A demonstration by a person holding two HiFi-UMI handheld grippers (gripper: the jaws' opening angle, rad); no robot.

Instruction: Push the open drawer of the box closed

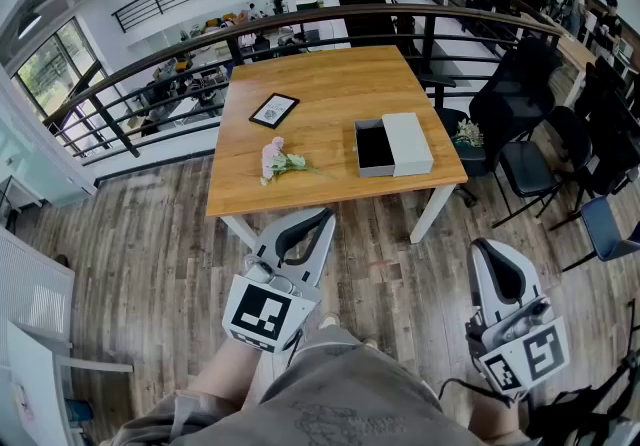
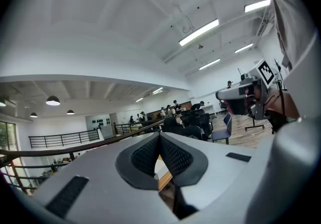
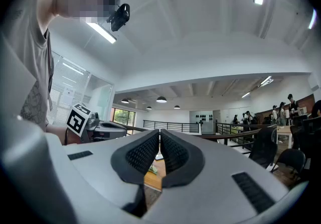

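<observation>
Drawer [image 1: 373,148] of the box [image 1: 408,143] is standing open, pulled out on the side facing the flowers [image 1: 278,162], with its dark interior showing. The box is resting near the right front corner of the wooden surface [image 1: 330,84].

Both tools are hanging low over the floor, close to the person's body and well apart from the box. The left gripper [image 1: 324,218] is presenting its jaws pressed together with nothing between them. The right gripper [image 1: 489,247] is showing the same: jaws closed and empty.

Judgement: the approach step is in hand and contact is not yet being made. The next move is calling for one closed gripper to reach the drawer's outer end and press it towards the box body.
</observation>
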